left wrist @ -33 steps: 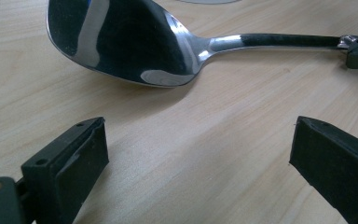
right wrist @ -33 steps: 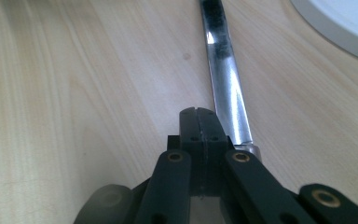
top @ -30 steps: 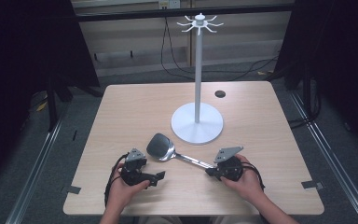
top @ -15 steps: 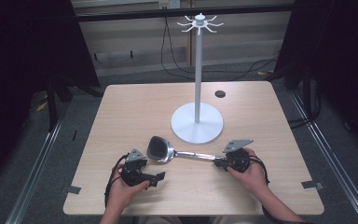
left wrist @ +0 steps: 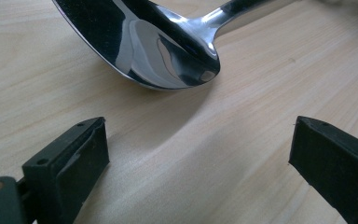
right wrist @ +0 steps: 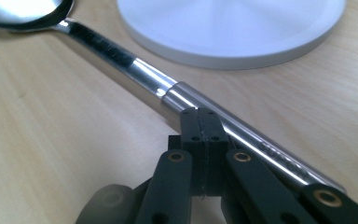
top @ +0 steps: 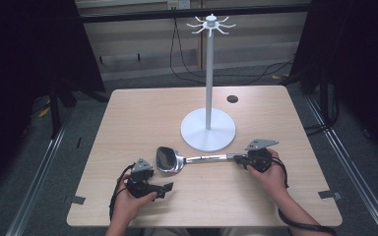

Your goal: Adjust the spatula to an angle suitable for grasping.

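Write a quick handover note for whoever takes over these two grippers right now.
Left gripper: open, resting on the table, the ladle bowl just ahead of its jaws.
Right gripper: jaws closed together against the near side of the ladle's handle end, not around it.
The ladle lies in front of the white hook stand.
Done: nothing hung; hooks bare.
Left, presumably: grip the ladle properly and hang it.

I see a pale wooden surface [top: 142, 118] mid-frame. On it: a white stand [top: 208, 129] with a round base at centre, a steel ladle [top: 170, 159] just below-left, a small dark disc [top: 232, 99] upper right.
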